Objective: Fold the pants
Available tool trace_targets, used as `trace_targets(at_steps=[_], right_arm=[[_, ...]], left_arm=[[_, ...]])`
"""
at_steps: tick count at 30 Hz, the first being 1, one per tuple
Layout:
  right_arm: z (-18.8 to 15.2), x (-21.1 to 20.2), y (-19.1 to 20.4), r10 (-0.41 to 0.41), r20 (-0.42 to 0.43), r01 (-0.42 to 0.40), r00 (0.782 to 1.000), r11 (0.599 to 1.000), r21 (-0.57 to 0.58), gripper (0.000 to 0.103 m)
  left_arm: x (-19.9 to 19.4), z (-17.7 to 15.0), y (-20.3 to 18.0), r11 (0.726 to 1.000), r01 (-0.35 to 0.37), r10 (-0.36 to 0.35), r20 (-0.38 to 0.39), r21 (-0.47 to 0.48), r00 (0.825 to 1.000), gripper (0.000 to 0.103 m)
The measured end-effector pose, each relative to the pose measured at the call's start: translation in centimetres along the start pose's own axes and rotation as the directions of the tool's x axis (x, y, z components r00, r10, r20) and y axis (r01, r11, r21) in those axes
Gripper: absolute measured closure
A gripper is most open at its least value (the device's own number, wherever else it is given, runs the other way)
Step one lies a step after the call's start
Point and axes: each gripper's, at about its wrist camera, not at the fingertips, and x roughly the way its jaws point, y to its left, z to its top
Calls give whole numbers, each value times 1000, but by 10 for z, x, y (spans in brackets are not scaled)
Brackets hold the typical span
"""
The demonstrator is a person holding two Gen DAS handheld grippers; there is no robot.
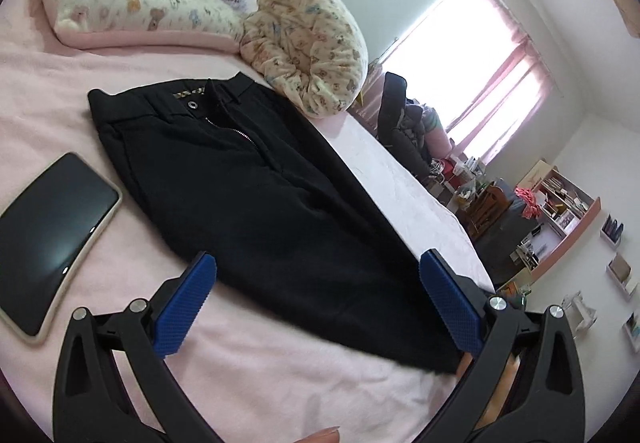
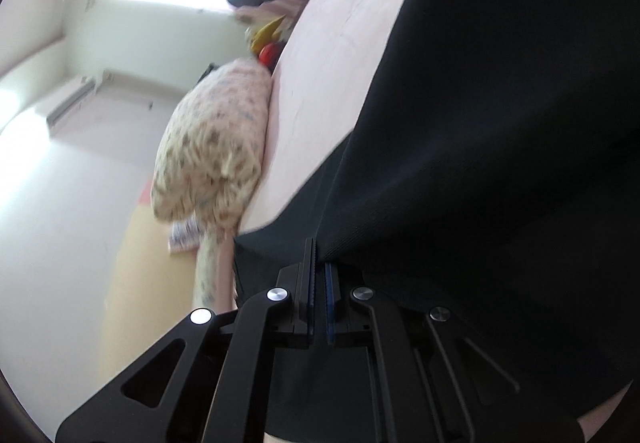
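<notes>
A: Where are the pants (image 1: 256, 179)?
B: Mid-frame on the pink bed (image 1: 48, 99), black, zipper showing.
A: The grippers?
B: Left gripper (image 1: 316, 271) spread wide; right gripper (image 2: 319, 263) clenched on the pants.

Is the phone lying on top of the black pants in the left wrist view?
No, the phone lies screen-up on the pink bed cover, beside the pants with a strip of bare cover between them.
</notes>
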Motion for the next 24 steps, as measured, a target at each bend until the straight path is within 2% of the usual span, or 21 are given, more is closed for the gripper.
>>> trace_targets(at_steps=[4,6,7,11,14,16,18,19,21,22,24], right_arm=[[-17,-4,-5,6,4,-6,1000,995,-98,100],[-17,0,-5,12,15,-10,1000,990,-138,100],[-17,2,-5,18,20,-15,1000,988,-151,100],[-18,5,-5,13,46,-2,999,975,-223,100],[-15,11,-18,30,19,-26,999,983,-183,100],[-14,11,-19,45,17,-41,999,981,-190,100],[-14,10,-20,51,16,-47,999,980,-195,100],[-13,12,-21,58,12,-55,998,980,-190,100],[-13,10,-22,62,8,-60,998,981,-185,100],[-13,9,-23,64,7,-61,998,981,-185,100],[-14,8,-24,64,5,-62,998,981,-185,100]], left_arm=[[23,26,-18,994,-50,50,1,102,999,2],[44,46,-26,992,-30,36,-41,125,999,2],[57,58,-30,993,-13,21,-70,116,997,2],[104,96,-37,999,17,-11,-111,51,994,2],[158,123,-43,999,44,-42,-156,15,987,2],[202,136,-43,1000,-21,18,-213,-12,977,2],[242,144,-35,993,-102,83,-288,-53,954,2],[266,148,-26,982,-158,114,-335,-107,935,2],[291,153,-14,961,-206,124,-374,-186,919,2],[300,156,-10,952,-208,112,-373,-227,921,2],[314,164,-9,943,-197,99,-338,-268,936,3]])
